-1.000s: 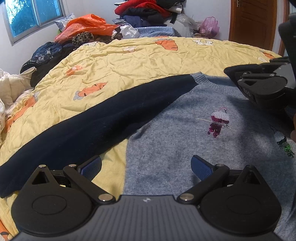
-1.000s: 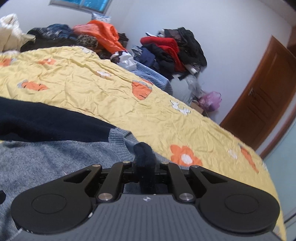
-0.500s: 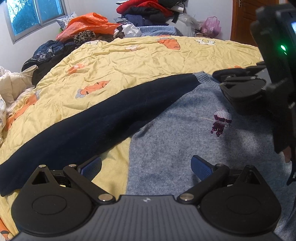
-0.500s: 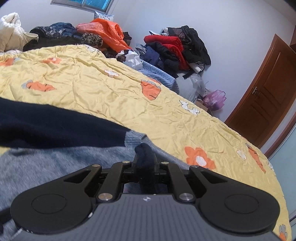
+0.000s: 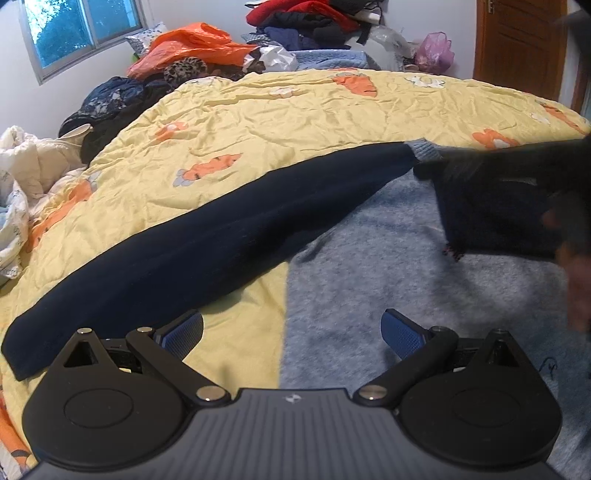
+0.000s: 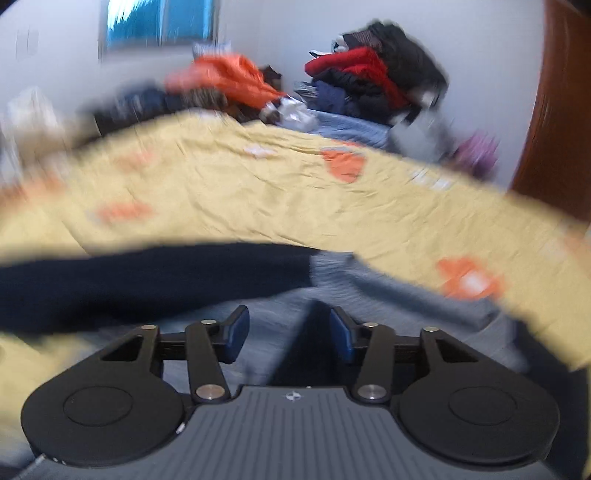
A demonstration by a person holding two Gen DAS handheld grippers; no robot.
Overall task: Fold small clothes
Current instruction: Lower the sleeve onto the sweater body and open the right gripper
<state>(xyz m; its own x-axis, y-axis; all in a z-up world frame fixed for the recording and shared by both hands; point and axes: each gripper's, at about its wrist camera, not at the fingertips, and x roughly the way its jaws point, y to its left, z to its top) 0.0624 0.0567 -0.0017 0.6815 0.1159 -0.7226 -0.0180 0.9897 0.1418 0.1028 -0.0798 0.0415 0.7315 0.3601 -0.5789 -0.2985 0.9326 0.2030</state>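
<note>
Lying flat on the yellow quilt [image 5: 295,122], the grey-and-navy sweater [image 5: 369,258] waits for its fold, its left navy sleeve [image 5: 177,258] stretched out toward the bed's left side. Your left tongs [image 5: 291,334] hover low over the sweater's left hem edge with their blue pads [image 5: 183,331] spread wide, pinching nothing. Further right, your right tongs [image 6: 290,336] show their pads parted, with a dark strip of cloth between them; the right wrist view is too smeared by motion to say whether that cloth touches either pad. In the left wrist view a navy flap, which looks like the other sleeve [image 5: 491,218], lies across the chest just under the blurred right tool. Judging from this, the sleeve fold on the right may slump off its line if the cloth catches on a pad as you pull away. The speed suggested by the blur could also drag the knit and wrinkle the body. On the left, a grab taken too close to the hem would scoop quilt along with wool. Past the bed, heaped clothes [image 5: 314,22] sit against the wall.
</note>
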